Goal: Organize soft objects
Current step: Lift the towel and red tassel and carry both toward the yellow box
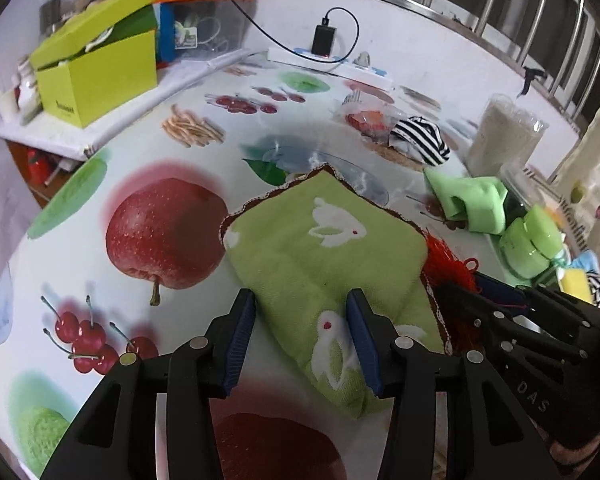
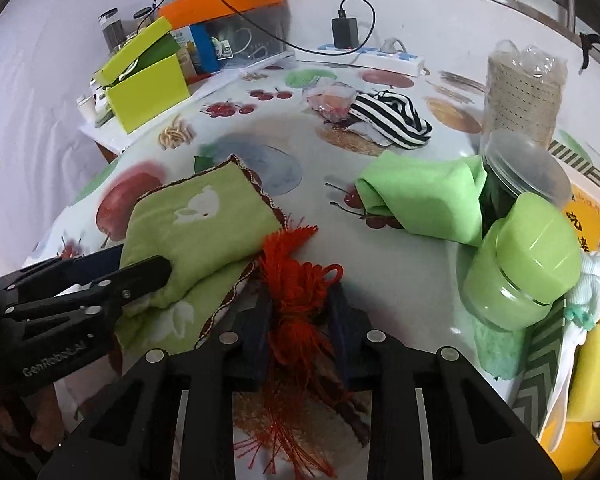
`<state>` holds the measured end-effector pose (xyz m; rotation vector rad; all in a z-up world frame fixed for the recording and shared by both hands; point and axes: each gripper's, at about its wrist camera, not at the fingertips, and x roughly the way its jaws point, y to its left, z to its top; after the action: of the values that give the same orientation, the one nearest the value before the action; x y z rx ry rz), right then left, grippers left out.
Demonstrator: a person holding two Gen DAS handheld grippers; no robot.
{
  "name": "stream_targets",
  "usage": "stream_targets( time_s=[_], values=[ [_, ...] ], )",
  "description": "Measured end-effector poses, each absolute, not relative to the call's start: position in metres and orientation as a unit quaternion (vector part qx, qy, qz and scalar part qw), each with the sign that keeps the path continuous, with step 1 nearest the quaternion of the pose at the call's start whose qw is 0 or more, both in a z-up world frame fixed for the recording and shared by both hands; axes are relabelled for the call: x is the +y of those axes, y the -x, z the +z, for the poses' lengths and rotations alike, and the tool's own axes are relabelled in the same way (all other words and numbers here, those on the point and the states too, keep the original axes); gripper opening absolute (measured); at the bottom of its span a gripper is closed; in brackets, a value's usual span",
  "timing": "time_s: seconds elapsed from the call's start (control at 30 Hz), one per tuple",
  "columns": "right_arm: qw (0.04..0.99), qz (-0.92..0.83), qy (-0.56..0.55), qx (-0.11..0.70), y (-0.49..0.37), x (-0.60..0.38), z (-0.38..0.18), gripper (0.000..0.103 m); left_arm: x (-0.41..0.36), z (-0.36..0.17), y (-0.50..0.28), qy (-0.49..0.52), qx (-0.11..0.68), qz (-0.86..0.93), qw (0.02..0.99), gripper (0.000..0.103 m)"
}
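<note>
- The left gripper (image 1: 302, 300) stood with its jaws wide apart over the near end of the folded green rabbit towel (image 1: 324, 252); the blue pads (image 1: 242, 340) did not press the cloth.
- The towel lay flat on the fruit-print tablecloth (image 1: 100, 184), just beside a printed apple.
- The right gripper (image 2: 300, 300) had its jaws partly closed around the red yarn tassel (image 2: 296, 276), which lay between the fingers (whether the pads actually squeezed it I cannot tell).
- The tassel touched the towel's brown-trimmed edge.
- A light green cloth (image 2: 424, 196) was bunched against a lidded jar (image 2: 528, 172).
- A striped black-and-white cloth (image 2: 392, 118) lay farther back.
</note>
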<state>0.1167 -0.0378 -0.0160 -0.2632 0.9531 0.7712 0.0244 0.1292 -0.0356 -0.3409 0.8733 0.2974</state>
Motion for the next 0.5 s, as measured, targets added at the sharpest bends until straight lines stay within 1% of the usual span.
stream_targets(
  time_s=[0.03,0.07,0.1,0.13,0.2,0.3,0.5],
  values=[
    [0.809,0.362,0.123,0.445,-0.116,-0.038,-0.017,0.027,0.127,-0.036,-0.026,0.158,0.420,0.147,0.881,0.046],
    [0.809,0.364,0.124,0.445,-0.116,-0.038,-0.016,0.026,0.125,-0.036,-0.027,0.153,0.421,0.150,0.881,0.042],
    [0.808,0.367,0.124,0.444,-0.115,-0.038,-0.016,0.026,0.123,-0.036,-0.028,0.147,0.421,0.152,0.882,0.036],
    [0.807,0.368,0.124,0.444,-0.114,-0.038,-0.016,0.026,0.121,-0.036,-0.029,0.139,0.422,0.154,0.883,0.033],
    [0.806,0.371,0.121,0.444,-0.113,-0.040,-0.016,0.026,0.115,-0.036,-0.030,0.126,0.421,0.150,0.886,0.022],
    [0.808,0.372,0.117,0.442,-0.111,-0.043,-0.014,0.026,0.109,-0.035,-0.032,0.113,0.421,0.143,0.888,0.017],
    [0.818,0.368,0.107,0.430,-0.107,-0.056,-0.003,0.026,0.100,-0.026,-0.029,0.095,0.414,0.139,0.895,0.016]
  ],
)
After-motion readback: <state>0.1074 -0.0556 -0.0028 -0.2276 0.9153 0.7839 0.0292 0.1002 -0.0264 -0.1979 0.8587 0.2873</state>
